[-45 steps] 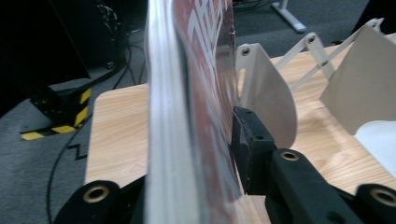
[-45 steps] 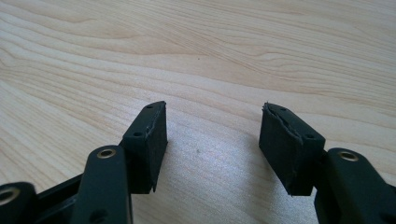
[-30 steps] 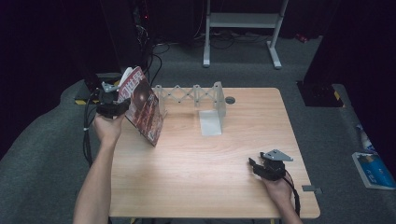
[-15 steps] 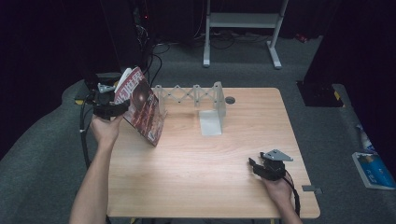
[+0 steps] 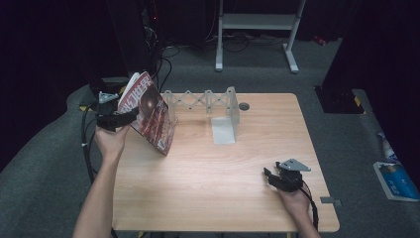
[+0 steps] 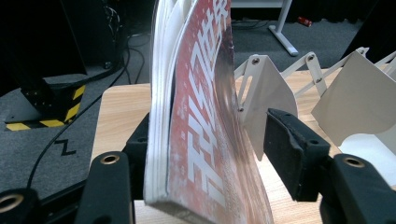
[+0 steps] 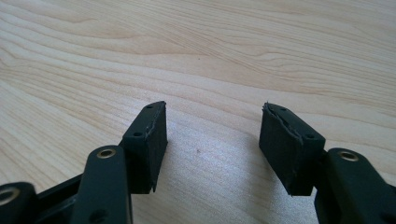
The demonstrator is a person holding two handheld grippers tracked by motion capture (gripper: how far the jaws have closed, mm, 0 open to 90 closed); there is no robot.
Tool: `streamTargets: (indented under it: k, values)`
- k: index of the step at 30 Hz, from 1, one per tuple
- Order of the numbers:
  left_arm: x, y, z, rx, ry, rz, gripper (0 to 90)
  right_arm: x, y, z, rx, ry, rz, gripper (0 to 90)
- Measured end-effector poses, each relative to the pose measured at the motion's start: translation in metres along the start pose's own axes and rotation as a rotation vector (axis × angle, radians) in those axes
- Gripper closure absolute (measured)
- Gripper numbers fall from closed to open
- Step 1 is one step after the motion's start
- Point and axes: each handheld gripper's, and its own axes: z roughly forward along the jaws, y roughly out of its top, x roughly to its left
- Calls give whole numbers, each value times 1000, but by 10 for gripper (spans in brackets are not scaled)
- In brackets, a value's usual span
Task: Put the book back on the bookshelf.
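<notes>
One magazine (image 5: pixel 148 113) leans at the left end of the single white folding rack (image 5: pixel 208 101) on the tabletop (image 5: pixel 218 178). The left tool (image 6: pixel 212 154) has just been opening, its jaws now spread around the magazine, right pad clear. The right tool (image 7: pixel 212 144), well away from the rack, rests spread wide, holding nothing.

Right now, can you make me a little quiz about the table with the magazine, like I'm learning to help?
1. True or false: the right gripper is holding something.
2. What does the magazine lean against at the table's back? A) a white folding rack B) a box C) a bottle
3. Fill in: in the left gripper view, the left gripper has its jaws ____ of the magazine, with a gap on one side.

Key:
1. False: its jaws are open above the bare table.
2. A, the white folding rack.
3. On either side; they have just been opening.
</notes>
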Motion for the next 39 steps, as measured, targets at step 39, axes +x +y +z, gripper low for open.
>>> streamTargets:
  k: [39]
  values:
    - [0, -25, -33, -60, -47, -33, 381, 0, 0, 0, 0, 1, -1, 416]
